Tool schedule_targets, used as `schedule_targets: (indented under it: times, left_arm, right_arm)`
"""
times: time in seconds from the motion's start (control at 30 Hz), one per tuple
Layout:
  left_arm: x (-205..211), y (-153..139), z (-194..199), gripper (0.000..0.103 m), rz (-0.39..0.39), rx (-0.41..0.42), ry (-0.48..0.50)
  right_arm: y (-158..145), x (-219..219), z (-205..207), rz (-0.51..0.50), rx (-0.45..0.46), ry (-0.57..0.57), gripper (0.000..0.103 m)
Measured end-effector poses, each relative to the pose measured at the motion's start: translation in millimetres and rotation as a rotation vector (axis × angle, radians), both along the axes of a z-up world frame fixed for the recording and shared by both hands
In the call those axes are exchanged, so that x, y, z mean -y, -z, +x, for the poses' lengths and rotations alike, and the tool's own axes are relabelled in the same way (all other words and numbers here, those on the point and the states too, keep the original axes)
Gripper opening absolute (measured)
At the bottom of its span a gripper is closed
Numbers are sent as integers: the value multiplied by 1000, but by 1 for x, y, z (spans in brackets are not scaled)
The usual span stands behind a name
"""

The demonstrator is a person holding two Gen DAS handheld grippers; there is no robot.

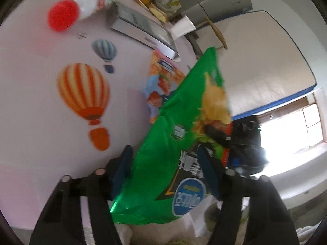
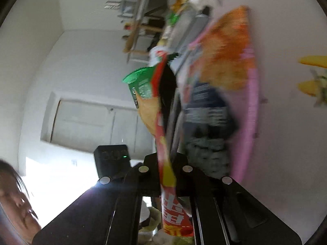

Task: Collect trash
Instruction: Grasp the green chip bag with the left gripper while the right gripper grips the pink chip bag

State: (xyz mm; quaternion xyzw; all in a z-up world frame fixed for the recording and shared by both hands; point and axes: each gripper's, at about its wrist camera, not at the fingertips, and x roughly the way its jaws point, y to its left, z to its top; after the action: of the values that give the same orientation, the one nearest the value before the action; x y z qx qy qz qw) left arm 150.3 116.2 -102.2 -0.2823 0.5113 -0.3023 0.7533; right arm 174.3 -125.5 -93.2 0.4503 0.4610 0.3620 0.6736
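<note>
The left tongs [image 1: 163, 175] stand spread, with a green bag [image 1: 179, 134] lying loose between the fingers, not pinched. The right tongs [image 2: 165, 171] are pressed together on a red wrapper [image 2: 166, 163], which runs up out of the jaws, edge-on to the camera.

The step looks like carrying both pieces of trash off the counter [image 1: 40, 102]. To do it well, the left tongs should close on the bag near its sealed edge before moving on, since it could slide out. The right grip should stay firm and low on the wrapper.

Both views are rolled hard sideways, so both hands are twisted, tongs pointing along the counter. An orange bag [image 1: 161, 85] lies flat just beyond the green one, and a bottle [image 1: 85, 2] lies at far left.
</note>
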Motion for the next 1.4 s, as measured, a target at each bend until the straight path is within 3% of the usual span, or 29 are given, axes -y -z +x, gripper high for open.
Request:
schedule_targets:
  times: [0.03, 0.07, 0.17, 0.23, 0.4, 0.57, 0.77, 0.9, 1.0, 1.1, 1.2, 1.27, 1.4]
  left_arm:
    - [-2, 0, -2, 40, 5, 5, -6]
    - [-6, 1, -4, 33, -5, -1, -13]
    - [-14, 0, -10, 20, -32, 2, -29]
    - [-16, -6, -13, 12, -16, 37, -40]
    - [-25, -17, -18, 5, -1, 111, -101]
    - [-31, -15, -17, 5, -23, 114, -108]
    - [-28, -10, -22, 5, -109, 71, -83]
    - [-29, -2, -22, 7, -209, 3, -73]
    - [-25, 3, -18, 17, -243, -40, -60]
    - [-13, 7, -16, 19, -201, -59, -35]
    - [1, 9, -15, 15, -127, -47, -22]
    - [1, 1, -19, 5, -110, 11, -23]
    - [-16, -19, -26, 2, -97, 133, -83]
  right_arm:
    - [-6, -3, 1, -26, 18, 3, 10]
    - [-11, -4, 1, -48, 31, 6, 12]
    - [-24, -7, -5, -116, 70, 19, 28]
    - [-30, -6, -10, -153, 80, 32, 41]
    - [-42, 6, -23, -261, 98, 112, 57]
    - [-44, 19, -29, -295, 85, 158, 57]
    - [-33, -11, -17, -468, 46, 140, 56]
    - [-27, -20, -20, -568, 59, 133, 43]
    - [-23, -18, -27, -563, 64, 124, 37]
    - [-18, -19, -26, -562, 71, 115, 34]
    - [-19, -17, -28, -565, 74, 113, 34]
    - [-28, -14, -31, -580, 94, 120, 38]
    - [-43, 11, -35, -520, 106, 180, 49]
